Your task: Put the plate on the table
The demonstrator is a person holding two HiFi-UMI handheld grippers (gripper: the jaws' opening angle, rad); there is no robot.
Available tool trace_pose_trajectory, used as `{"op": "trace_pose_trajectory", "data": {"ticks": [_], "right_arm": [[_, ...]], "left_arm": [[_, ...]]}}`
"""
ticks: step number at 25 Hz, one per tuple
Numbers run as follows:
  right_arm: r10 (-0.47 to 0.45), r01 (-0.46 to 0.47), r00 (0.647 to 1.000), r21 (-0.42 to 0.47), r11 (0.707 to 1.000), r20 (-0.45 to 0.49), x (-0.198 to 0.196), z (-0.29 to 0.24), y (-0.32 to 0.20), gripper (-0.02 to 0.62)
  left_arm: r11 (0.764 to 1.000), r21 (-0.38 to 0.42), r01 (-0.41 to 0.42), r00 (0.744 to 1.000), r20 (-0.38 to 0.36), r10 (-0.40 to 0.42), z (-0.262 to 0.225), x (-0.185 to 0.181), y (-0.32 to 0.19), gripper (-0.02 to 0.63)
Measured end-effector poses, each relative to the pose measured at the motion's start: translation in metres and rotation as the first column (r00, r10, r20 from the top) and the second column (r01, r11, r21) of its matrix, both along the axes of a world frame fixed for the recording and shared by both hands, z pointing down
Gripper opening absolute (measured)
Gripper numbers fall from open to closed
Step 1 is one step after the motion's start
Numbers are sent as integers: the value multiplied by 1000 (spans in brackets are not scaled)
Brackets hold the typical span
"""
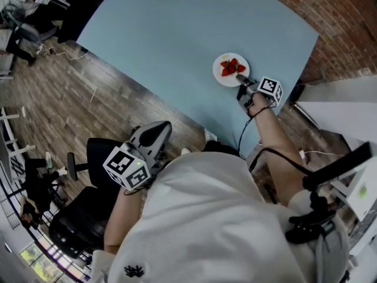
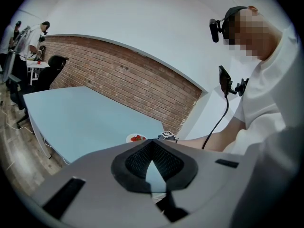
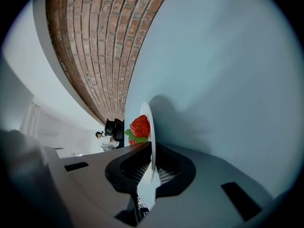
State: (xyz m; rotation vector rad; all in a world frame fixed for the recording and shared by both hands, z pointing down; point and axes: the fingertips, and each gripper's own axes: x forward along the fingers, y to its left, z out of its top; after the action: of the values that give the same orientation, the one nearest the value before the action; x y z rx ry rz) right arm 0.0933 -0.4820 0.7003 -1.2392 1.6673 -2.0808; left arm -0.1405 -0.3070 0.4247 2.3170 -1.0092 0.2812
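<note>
Right tool (image 1: 240,78) clamped plate (image 1: 222,80) rim, plate about down on table (image 1: 177,34), release pending; left tool (image 1: 154,135) closed, empty.

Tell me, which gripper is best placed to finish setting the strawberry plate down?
Right, probably. The right gripper pinches the plate by its rim, over the blue table. The left gripper is shut on nothing, back by the person's lap, far from the plate.

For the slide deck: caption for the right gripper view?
Right claw shut on rim of white plate; strawberries on top, blue table beneath.
</note>
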Motion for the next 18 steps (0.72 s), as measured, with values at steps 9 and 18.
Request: {"op": "trace_pose_trajectory", "data": {"ticks": [9,18], "right_arm": [[-31,30,997,-20,999,-72,1,8,-1,25],[-61,62,984,0,998,-168,3,8,-1,26]], "left_arm": [[1000,-3,9,1000,-8,-9,1,-2,2,0],[1000,-9,19,1000,-9,-19,2,-7,3,-1]]}}
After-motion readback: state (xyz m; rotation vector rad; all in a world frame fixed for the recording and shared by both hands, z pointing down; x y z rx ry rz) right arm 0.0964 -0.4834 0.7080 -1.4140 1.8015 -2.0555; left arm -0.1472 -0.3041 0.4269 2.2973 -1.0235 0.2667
